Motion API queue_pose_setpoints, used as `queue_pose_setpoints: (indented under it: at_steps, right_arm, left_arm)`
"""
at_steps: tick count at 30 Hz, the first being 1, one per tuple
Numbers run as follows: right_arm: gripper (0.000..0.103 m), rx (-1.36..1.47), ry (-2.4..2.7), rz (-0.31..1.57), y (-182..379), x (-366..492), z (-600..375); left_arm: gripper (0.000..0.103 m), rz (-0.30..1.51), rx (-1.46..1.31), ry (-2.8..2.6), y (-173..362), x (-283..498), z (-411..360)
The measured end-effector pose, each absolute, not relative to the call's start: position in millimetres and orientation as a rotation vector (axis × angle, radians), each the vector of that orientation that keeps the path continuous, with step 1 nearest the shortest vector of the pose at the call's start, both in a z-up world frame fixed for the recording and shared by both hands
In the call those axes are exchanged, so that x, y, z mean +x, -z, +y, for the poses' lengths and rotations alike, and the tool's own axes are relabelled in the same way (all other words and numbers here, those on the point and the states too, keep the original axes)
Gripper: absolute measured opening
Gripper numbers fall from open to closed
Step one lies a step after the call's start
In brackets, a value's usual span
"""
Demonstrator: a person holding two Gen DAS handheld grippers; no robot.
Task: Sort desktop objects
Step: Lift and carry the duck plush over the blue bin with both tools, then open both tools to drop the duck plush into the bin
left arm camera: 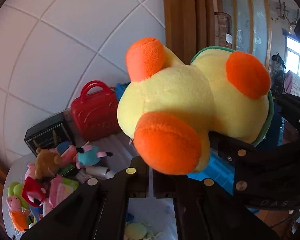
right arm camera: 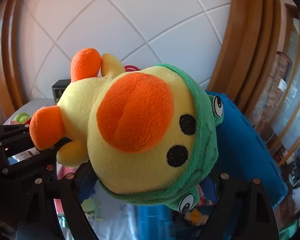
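We hold the plush duck (right arm camera: 138, 132) aloft between both tools: the right gripper (right arm camera: 150, 182) has its jaws spread around its hooded head, the left gripper's (left arm camera: 150, 172) jaws look nearly together beneath an orange foot. We should carry it level toward the blue bin (right arm camera: 248, 140) before either lets go.

plush duck (right arm camera: 142, 140): pale yellow body, orange beak and feet, two black dot eyes | hood (right arm camera: 206, 140): green with white-and-black googly eyes | grippers: black with brass-coloured rivets | bin (right arm camera: 248, 152): blue | toy case (left arm camera: 94, 112): red | box (left arm camera: 48, 134): black | wall tiles (left arm camera: 70, 40): white with grey grout lines
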State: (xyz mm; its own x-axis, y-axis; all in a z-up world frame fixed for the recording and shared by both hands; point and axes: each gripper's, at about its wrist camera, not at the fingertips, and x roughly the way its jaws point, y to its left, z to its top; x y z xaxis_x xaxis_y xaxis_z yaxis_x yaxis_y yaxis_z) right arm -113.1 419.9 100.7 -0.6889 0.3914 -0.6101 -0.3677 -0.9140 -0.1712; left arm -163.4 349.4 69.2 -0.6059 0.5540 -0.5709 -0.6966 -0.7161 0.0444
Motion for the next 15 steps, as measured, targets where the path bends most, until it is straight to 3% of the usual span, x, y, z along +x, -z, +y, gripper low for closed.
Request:
queue_pose_setpoints:
  at_steps: [8,10,13,15]
  right_arm:
    - [0.087,-0.884,-2.424,0.076,-101.7,-41.8,545.3]
    - [0.092,-0.881,-2.393,0.092,-97.8,-34.5,564.0]
    - [0.102,-0.884,-2.355,0.11,-86.2,-31.1,584.6]
    - [0.103,-0.882,-2.346,0.131,-82.5,-31.9,597.2]
  left_arm:
    - [0.002,0.465,-0.703,-2.173,-64.4,-126.5,486.6]
    - [0.003,0.51,-0.734,-2.167,-56.4,-129.2,507.2]
    - [0.016,0.552,-0.789,-2.164,-42.0,-131.4,520.6]
    - [0.046,0.569,-0.824,-2.172,-36.3,-134.7,525.0]
